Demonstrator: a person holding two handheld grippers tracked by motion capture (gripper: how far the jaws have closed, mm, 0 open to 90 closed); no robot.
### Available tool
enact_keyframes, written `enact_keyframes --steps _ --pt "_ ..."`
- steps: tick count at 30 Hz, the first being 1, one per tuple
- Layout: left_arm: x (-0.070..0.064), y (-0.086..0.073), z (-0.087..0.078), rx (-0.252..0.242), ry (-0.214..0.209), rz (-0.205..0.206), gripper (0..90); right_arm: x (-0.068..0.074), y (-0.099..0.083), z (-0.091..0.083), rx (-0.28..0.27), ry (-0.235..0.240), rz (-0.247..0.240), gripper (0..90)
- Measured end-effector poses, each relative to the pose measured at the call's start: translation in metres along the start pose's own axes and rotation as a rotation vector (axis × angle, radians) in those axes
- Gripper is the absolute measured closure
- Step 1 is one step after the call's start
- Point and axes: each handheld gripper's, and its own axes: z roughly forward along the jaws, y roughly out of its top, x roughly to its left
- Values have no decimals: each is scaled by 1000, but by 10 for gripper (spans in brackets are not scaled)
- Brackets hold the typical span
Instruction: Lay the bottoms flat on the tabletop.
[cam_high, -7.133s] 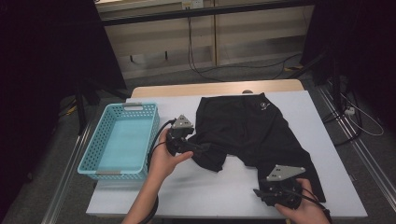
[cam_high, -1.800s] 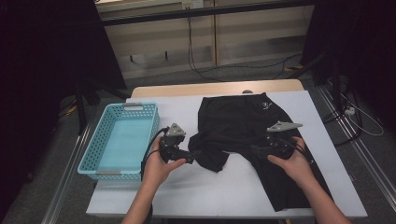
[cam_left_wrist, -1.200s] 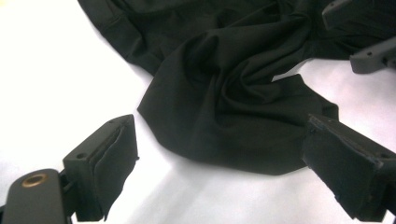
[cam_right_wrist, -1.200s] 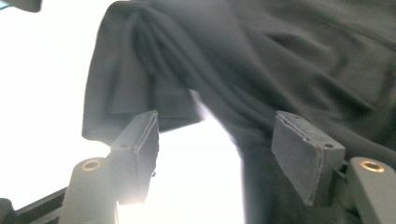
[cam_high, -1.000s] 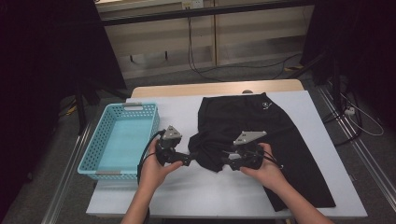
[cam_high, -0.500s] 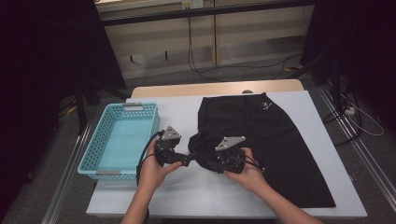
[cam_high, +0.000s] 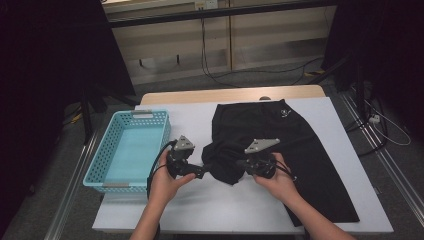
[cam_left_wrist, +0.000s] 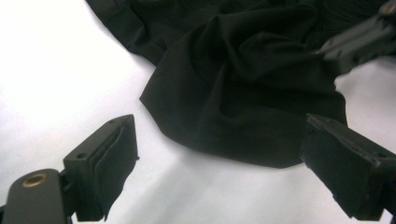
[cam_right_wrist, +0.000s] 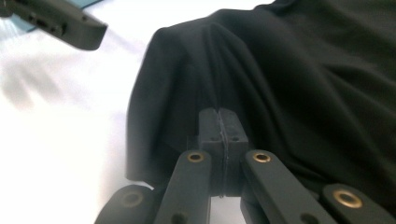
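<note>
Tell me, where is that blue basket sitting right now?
In the high view, the blue basket sits on the left part of the white table, just left of the left tongs and the black garment.

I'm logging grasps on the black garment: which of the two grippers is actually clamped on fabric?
The right gripper: its jaws are pressed together on a fold of the black garment. The left gripper is wide open, with the fabric lying just beyond its jaws.

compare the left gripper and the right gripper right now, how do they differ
The left gripper has its jaws wide apart, short of the black garment, holding nothing. The right gripper has its jaws closed, pinching a fold of it. Both are black, hand-held, and low over the white table.
</note>
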Motion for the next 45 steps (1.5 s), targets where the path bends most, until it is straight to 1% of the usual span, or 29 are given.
enact_keyframes --steps 4,6,8,9,10,11,13,15,17,18,19,20,22,24,26,27,28,29,31,32,33,35,37,39,41,42,45 --pt "-2 0 2 3 -2 1 116 -12 -4 -12 -25 -16 34 900" --pt "-3 -1 4 -8 5 3 129 -18 -5 -19 -46 -30 55 900" --pt "-5 -1 7 -8 13 -1 140 -27 -6 -24 -60 -61 68 900" --pt "-7 -1 9 -12 8 -6 151 -31 -7 -26 -63 -74 79 900" --pt "-8 -1 10 -9 1 0 165 -34 -8 -27 -63 -78 91 900" --pt "-10 -1 12 -13 -6 2 176 -36 -9 -28 -62 -85 93 900" --pt "-12 -1 15 -21 -32 -5 213 -38 -10 -29 -49 -109 78 900" --pt "-14 -1 18 -8 -25 5 246 -39 -11 -31 -42 -113 75 900" --pt "-15 -3 22 -2 -25 6 302 -40 -13 -35 -42 -115 77 900" --pt "-16 -4 23 9 -33 6 316 -40 -14 -36 -42 -116 70 900" --pt "-18 -4 25 17 -40 7 353 -40 -15 -38 -42 -118 68 900" --pt "-19 -4 27 20 -41 17 382 -41 -16 -39 -45 -119 68 900" --pt "-23 -4 30 38 -67 12 452 -42 -18 -41 -44 -118 72 900" --pt "-26 -5 36 61 -80 24 490 -44 -20 -42 -43 -119 77 900" --pt "-30 -6 41 84 -101 17 533 -43 -21 -42 -43 -118 82 900" --pt "-31 -7 43 93 -115 18 573 -43 -21 -43 -42 -119 81 900" --pt "-33 -7 44 93 -113 34 611 -43 -21 -43 -41 -117 81 900" --pt "-35 -6 45 97 -112 43 662 -42 -22 -43 -42 -118 80 900" --pt "-36 -4 45 124 -156 29 831 -42 -22 -43 -45 -118 84 900" --pt "-37 -4 46 124 -164 22 889 -43 -22 -43 -49 -115 87 900" --pt "-37 -4 46 128 -163 23 895 -43 -22 -43 -51 -112 93 900" --pt "-37 -2 44 140 -164 12 900 -43 -22 -42 -51 -108 98 900" --pt "-35 -1 40 129 -176 -5 900 -43 -22 -41 -55 -100 102 900" --pt "-32 4 33 110 -175 -12 900 -42 -21 -40 -65 -88 105 900" --pt "-28 9 23 73 -174 -25 900 -41 -18 -38 -73 -77 106 900" --pt "-25 11 17 55 -172 -33 900 -40 -16 -37 -75 -72 103 900" --pt "-11 13 1 4 -155 -81 900 -36 -10 -32 -90 -53 91 892"
